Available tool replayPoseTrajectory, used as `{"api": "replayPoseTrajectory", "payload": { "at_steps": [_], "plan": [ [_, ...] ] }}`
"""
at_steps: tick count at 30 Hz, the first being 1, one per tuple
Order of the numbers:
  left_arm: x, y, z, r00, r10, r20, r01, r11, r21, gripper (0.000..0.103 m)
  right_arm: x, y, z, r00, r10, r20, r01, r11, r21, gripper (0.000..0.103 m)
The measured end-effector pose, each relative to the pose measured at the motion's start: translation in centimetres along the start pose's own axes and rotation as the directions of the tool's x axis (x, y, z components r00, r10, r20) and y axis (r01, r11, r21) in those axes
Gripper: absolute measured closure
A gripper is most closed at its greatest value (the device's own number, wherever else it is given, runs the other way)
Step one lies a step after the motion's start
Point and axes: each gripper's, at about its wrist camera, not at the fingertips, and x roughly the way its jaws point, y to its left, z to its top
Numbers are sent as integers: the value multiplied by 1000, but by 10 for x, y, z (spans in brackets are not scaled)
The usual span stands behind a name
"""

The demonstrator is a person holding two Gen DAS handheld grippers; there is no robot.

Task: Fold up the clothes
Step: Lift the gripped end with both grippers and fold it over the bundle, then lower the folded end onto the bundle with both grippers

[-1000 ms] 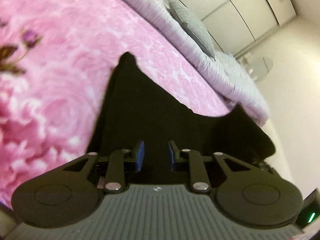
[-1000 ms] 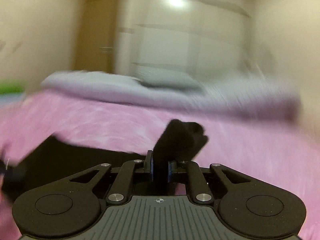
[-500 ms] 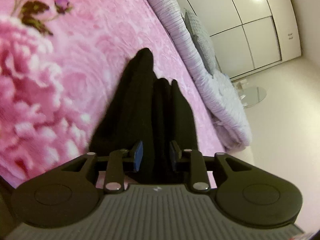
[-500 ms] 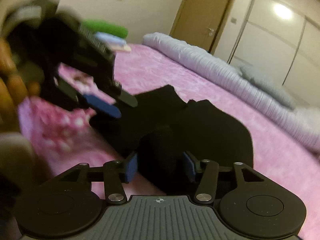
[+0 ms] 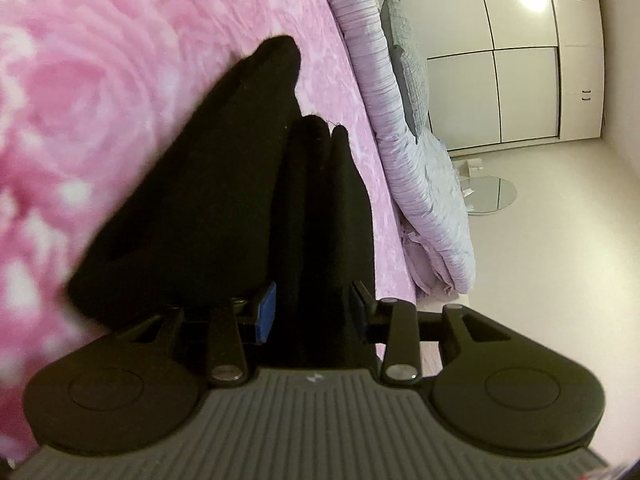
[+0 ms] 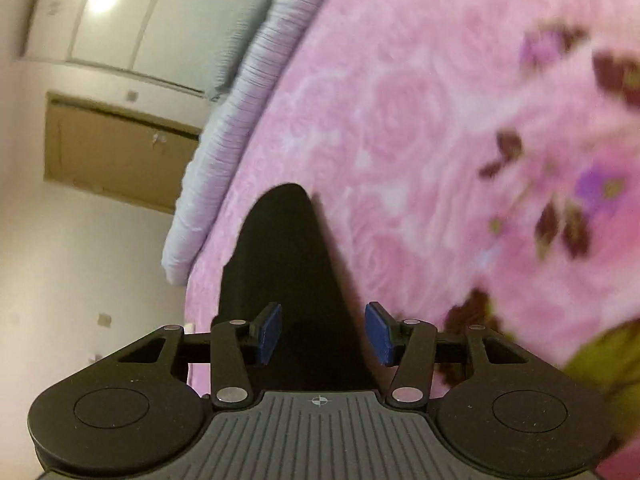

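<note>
We are holding a pair of tongs in each hand over a bed covered by a pink rose-patterned blanket (image 5: 120, 80). A black garment (image 5: 224, 208) is lying bunched on that blanket, right in front of both pairs of tongs.

The left tongs (image 5: 312, 312) are opening as we look. Folds of the black garment are running up between the two blue pads (image 5: 266, 312), and the cloth is reaching away ahead of the tips in three dark ridges. The pads are not pressing on it.

The right tongs (image 6: 324, 332) are standing wide apart, with clear gaps beside each blue pad. A pointed stretch of the black garment (image 6: 288, 272) is lying under and ahead of the tips, tapering away from us, and it is loose, not gripped.

Beyond the garment, a rolled lilac quilt (image 5: 404, 160) is running along the far edge of the bed, to the right of the left tongs. White wardrobe doors (image 5: 520, 60) are filling the wall behind it. From the right tongs, a brown door (image 6: 116, 152) is showing off to the left.
</note>
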Motion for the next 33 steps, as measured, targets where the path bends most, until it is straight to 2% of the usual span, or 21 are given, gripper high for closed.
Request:
{"api": "replayPoseTrajectory", "payload": {
  "at_steps": [4,6,7,9,12,15,18,21,23,27,29,30,31,33],
  "plan": [
    [12,-5,7,1000,11,-6,-11,999,35,70,15,-5,6,1000,22,-12,-22,999,49,52],
    [14,-11,10,1000,-12,-10,13,997,75,73,19,-3,5,1000,20,-19,-19,999,51,52],
    [14,-15,11,1000,-23,-12,24,994,108,85,21,-2,6,1000,16,-25,-15,999,50,52],
    [10,-32,13,1000,-13,6,11,975,222,88,24,5,7,999,-9,-34,8,1000,-19,52],
    [-3,-53,16,999,-5,48,-13,931,364,89,25,35,-1,996,-77,-39,66,968,-242,52],
    [-28,-56,20,996,-7,87,-31,901,433,89,31,74,-18,989,-142,-40,106,873,-477,52],
    [-49,-42,25,990,31,140,-92,887,452,89,47,99,-42,983,-176,-58,101,773,-627,52],
    [-58,-22,33,989,37,145,-94,906,412,89,63,118,-65,976,-208,-65,96,678,-728,52],
    [-55,-15,37,989,48,137,-98,917,387,89,72,122,-82,970,-238,-39,120,619,-776,52],
    [-62,-10,31,987,61,147,-115,910,398,89,81,126,-104,957,-288,25,160,456,-875,52],
    [-61,-2,26,984,89,153,-142,914,379,88,88,122,-110,953,-301,38,159,389,-908,52],
    [-58,4,24,981,117,155,-168,914,369,88,87,120,-112,953,-301,39,154,368,-917,51],
    [-57,8,23,979,126,157,-177,913,367,86,87,117,-112,956,-293,31,143,369,-919,48],
    [-59,6,24,980,129,152,-176,917,358,86,90,113,-104,959,-283,7,123,397,-910,46]
  ]
}}
